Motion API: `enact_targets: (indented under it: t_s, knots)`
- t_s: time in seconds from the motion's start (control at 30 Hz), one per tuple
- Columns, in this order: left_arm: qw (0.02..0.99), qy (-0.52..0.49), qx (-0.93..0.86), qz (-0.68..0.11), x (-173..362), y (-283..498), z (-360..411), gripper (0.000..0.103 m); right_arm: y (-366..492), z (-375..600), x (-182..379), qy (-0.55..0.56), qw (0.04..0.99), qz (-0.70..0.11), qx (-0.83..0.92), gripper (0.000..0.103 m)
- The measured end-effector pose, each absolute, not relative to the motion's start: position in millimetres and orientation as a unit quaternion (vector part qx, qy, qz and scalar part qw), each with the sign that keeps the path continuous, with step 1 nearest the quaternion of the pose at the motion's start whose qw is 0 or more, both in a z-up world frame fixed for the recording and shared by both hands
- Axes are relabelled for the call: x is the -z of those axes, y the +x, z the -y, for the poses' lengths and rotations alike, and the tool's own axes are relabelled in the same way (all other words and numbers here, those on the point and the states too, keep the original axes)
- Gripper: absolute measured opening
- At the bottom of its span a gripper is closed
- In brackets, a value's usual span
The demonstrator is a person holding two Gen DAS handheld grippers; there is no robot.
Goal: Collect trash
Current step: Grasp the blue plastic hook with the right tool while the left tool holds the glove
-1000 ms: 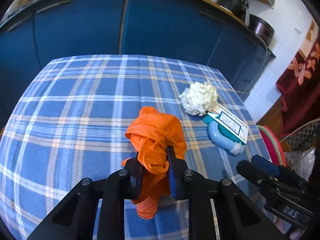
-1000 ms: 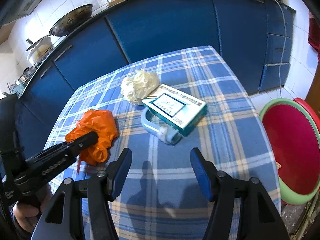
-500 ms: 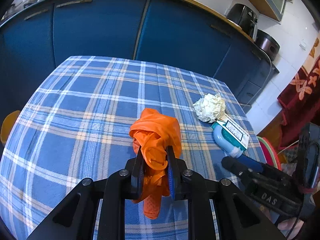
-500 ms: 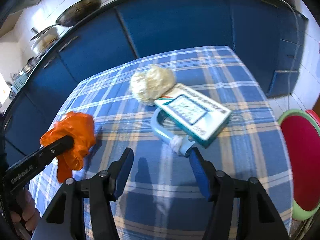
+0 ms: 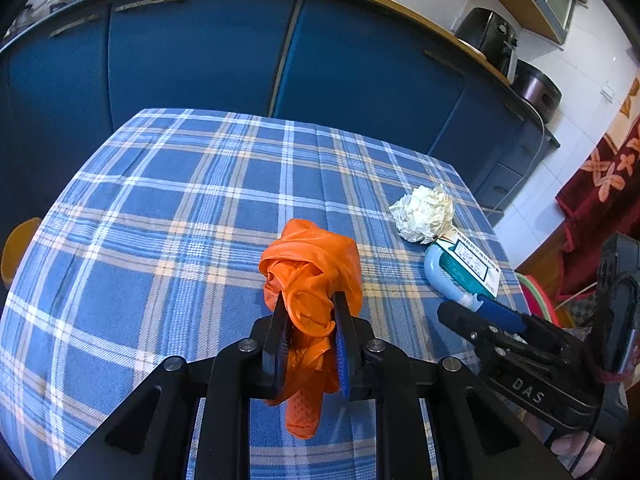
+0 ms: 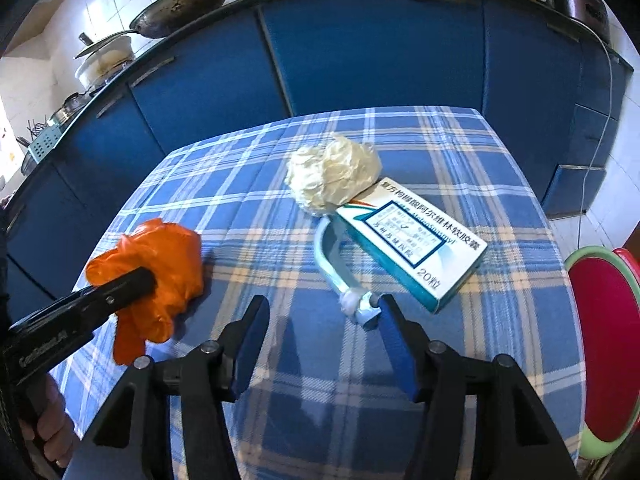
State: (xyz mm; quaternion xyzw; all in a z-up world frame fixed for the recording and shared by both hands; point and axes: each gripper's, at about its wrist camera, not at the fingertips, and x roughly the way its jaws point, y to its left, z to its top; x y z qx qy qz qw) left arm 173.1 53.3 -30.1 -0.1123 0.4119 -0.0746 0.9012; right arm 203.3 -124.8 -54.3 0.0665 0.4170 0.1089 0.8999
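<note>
My left gripper (image 5: 309, 304) is shut on a crumpled orange plastic bag (image 5: 316, 264) and holds it above the blue plaid tablecloth (image 5: 160, 216); the bag also shows in the right wrist view (image 6: 160, 272). A crumpled white paper ball (image 6: 332, 178), a teal and white medicine box (image 6: 412, 240) and a light blue tube (image 6: 336, 276) lie together on the cloth. My right gripper (image 6: 324, 320) is open and empty, low over the cloth, its right finger beside the tube's cap end.
A red basin with a green rim (image 6: 604, 344) stands off the table's right edge. Blue kitchen cabinets (image 5: 240, 52) run behind the table, with pans and appliances on the counter. The table's far and right edges are near the trash pile.
My left gripper has lifted the orange bag off the cloth. My right gripper has moved forward toward the tube and box, staying open.
</note>
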Motion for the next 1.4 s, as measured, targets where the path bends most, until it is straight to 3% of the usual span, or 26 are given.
enact_targets:
  t_s: [0.13, 0.67, 0.87, 1.4]
  knots:
    - [0.902, -0.112, 0.075, -0.411, 30.0, 172.8, -53.7, 0.019, 206.5, 123.4, 54.4, 0.051, 0.903, -0.414, -0.098, 0.055]
    - [0.903, -0.113, 0.074, -0.407, 29.0, 171.2, -53.7, 0.019, 220.7, 118.8, 61.1, 0.012, 0.901, -0.421, -0.105, 0.054]
    - [0.904, -0.112, 0.075, -0.407, 28.3, 170.6, -53.6, 0.019, 220.1, 116.2, 60.5, 0.003, 0.901, -0.420, -0.107, 0.026]
    - [0.912, -0.103, 0.082, -0.390, 10.2, 150.7, -38.7, 0.017, 178.8, 124.2, 33.3, 0.054, 0.908, -0.391, -0.144, 0.024]
